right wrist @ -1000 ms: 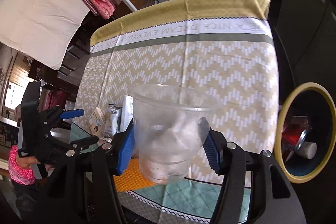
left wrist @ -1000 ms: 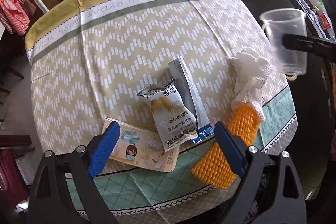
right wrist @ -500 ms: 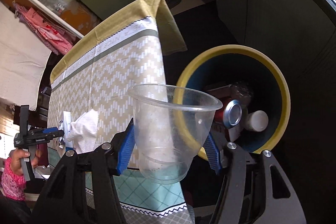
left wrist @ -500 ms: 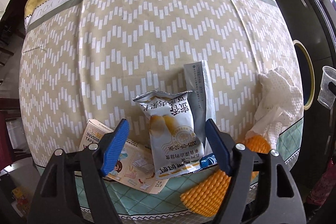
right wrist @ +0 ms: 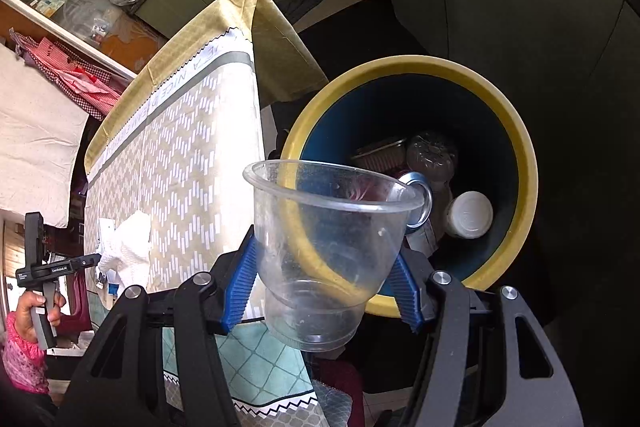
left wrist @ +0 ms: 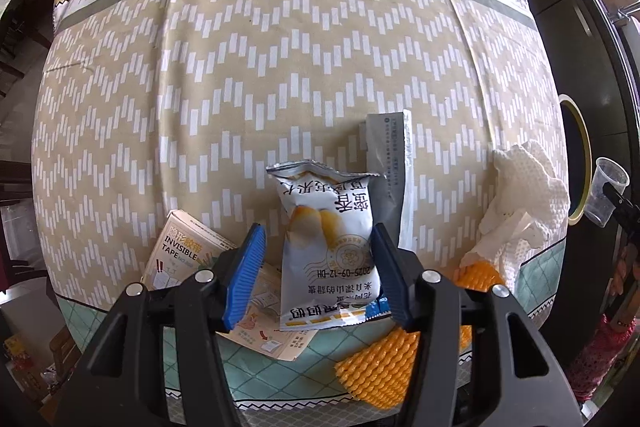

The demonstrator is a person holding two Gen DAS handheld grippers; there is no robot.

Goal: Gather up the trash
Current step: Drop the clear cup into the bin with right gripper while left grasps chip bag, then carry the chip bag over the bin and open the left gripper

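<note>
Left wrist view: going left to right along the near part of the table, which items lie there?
Invisible tape box → snack bag → grey sachet → white paper towel → clear plastic cup, held off the table edge.

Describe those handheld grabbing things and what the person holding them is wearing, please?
Each tool, the left tool and the right tool, is a black plastic frame with triangular cut-outs and silver bolts, ending in two fingers faced with ribbed blue pads. Seen from the side, the left one has a pistol-style handle and small white lettering. The person wears a pink knitted sleeve.
</note>
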